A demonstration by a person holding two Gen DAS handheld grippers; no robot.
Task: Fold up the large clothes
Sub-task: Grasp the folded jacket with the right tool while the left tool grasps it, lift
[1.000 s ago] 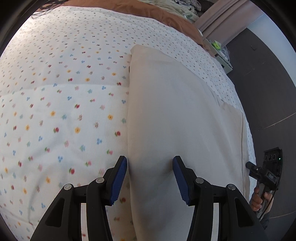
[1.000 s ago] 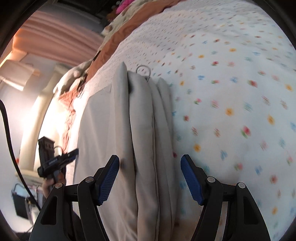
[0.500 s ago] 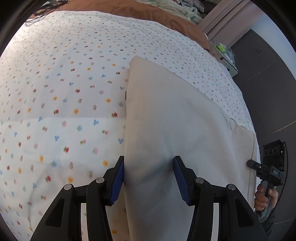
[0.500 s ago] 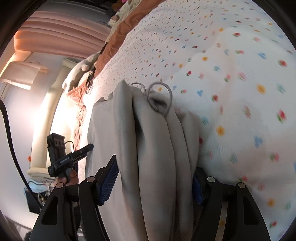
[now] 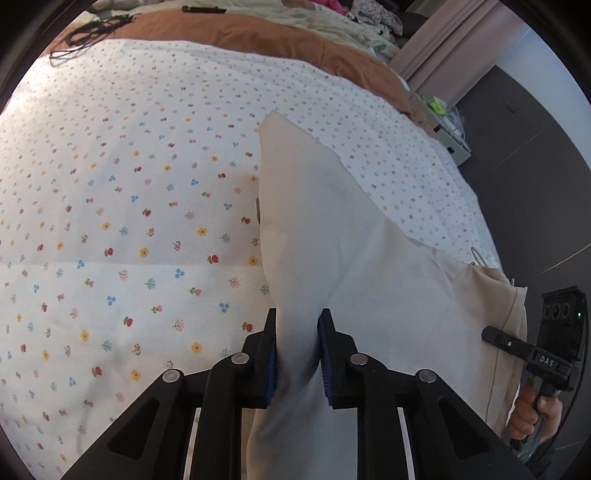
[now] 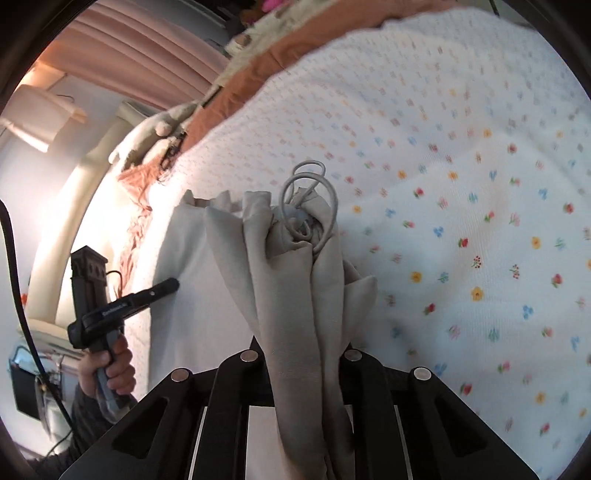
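Note:
A large beige garment (image 5: pixel 332 229) lies folded lengthwise on the floral bed cover (image 5: pixel 129 221). My left gripper (image 5: pixel 297 354) is closing, and its blue pads pinch a raised fold of the garment's near end. In the right wrist view the garment's other end (image 6: pixel 295 295) is bunched into thick pleats, with grey drawstring loops (image 6: pixel 310 195) on top. My right gripper (image 6: pixel 303 350) is closing on that bunch, and the cloth hides its pads. The stretch between the two grips is lifted and pulled taut.
A brown blanket (image 5: pixel 258 33) and piled bedding lie at the far end of the bed, with a black cable (image 5: pixel 85 33) at the far left. A bedside unit (image 5: pixel 450 144) stands by the dark wall. Each view shows the person's other hand (image 6: pixel 110 365) holding a gripper handle.
Both grippers went from open around the flat garment to closed on it. The cloth has bunched up and risen off the bed at both ends.

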